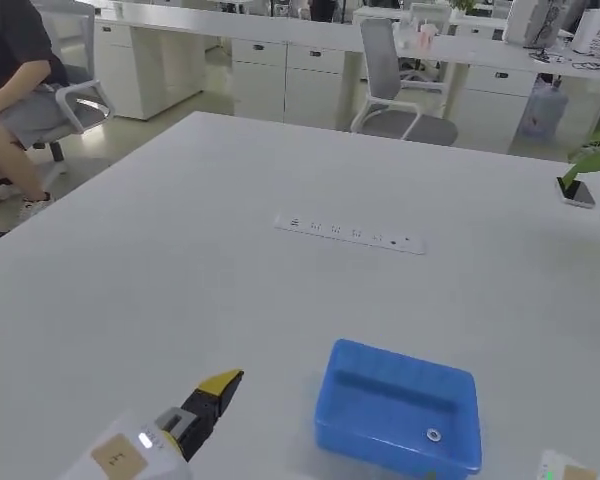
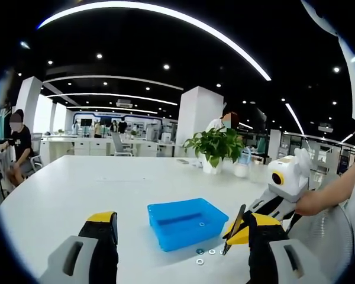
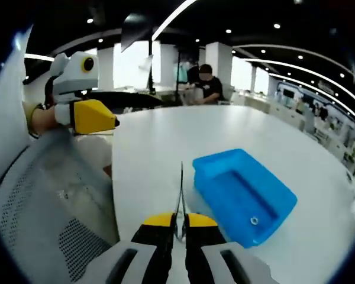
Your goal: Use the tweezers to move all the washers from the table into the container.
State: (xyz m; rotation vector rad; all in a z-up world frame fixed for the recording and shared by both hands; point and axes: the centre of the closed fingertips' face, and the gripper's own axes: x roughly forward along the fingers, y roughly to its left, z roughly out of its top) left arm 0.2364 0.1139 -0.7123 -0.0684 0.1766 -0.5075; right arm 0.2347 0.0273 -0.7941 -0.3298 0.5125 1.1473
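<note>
The blue container (image 1: 400, 410) stands on the white table near its front edge, with one washer (image 1: 433, 435) inside it. The left gripper view has the container (image 2: 180, 222) ahead, a washer (image 2: 202, 224) in it, and a few loose washers (image 2: 205, 254) on the table by its near right corner. My left gripper (image 2: 177, 220) is open with nothing between its fingers, low at the left (image 1: 218, 388). My right gripper (image 3: 180, 220) is shut on the tweezers (image 3: 181, 189). The tweezers' tip (image 2: 223, 251) points down just beside the loose washers.
A white power strip (image 1: 348, 232) lies mid-table. A potted plant (image 1: 595, 165) and a phone (image 1: 577, 192) are at the far right edge. A person sits on a chair at the far left (image 1: 20, 90). Office desks and chairs (image 1: 400, 100) stand beyond the table.
</note>
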